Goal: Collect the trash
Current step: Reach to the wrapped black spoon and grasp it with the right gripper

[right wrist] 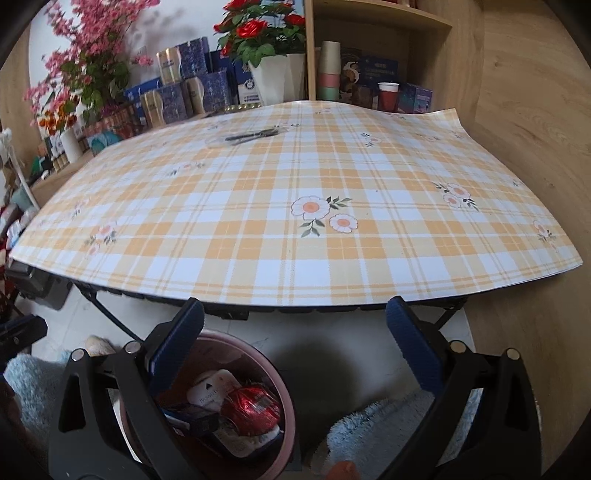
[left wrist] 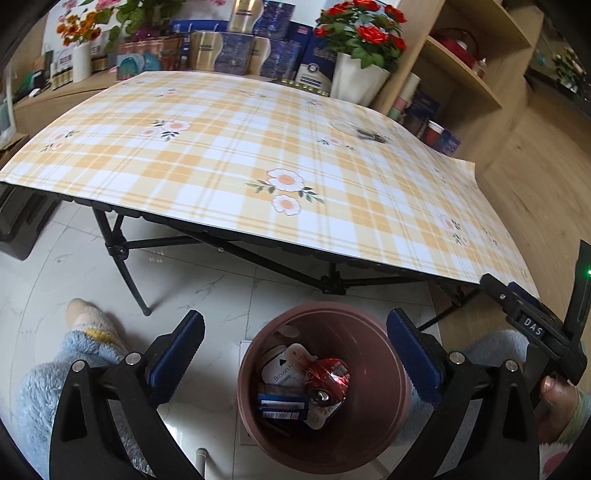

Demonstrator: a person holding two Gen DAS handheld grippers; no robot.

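A brown round bin (left wrist: 373, 435) stands on the floor in front of the table and holds a red crushed can (left wrist: 328, 376), a white pouch (left wrist: 286, 367) and a blue carton (left wrist: 282, 404). My left gripper (left wrist: 295, 332) is open and empty right above the bin. In the right wrist view the bin (right wrist: 286, 398) is at lower left with the red can (right wrist: 251, 406) inside. My right gripper (right wrist: 295, 321) is open and empty, near the table's front edge. A clear wrapper with a dark item (right wrist: 251, 136) lies at the table's far side; it also shows in the left wrist view (left wrist: 360, 131).
The folding table wears a yellow plaid cloth (right wrist: 295, 236) with daisies. Behind it stand boxes, a white pot of red roses (right wrist: 273, 77) and wooden shelves (right wrist: 376, 22). The right gripper's body (left wrist: 532, 321) reaches in at the left view's right edge. Fluffy blue slippers (left wrist: 85, 339) rest on the floor.
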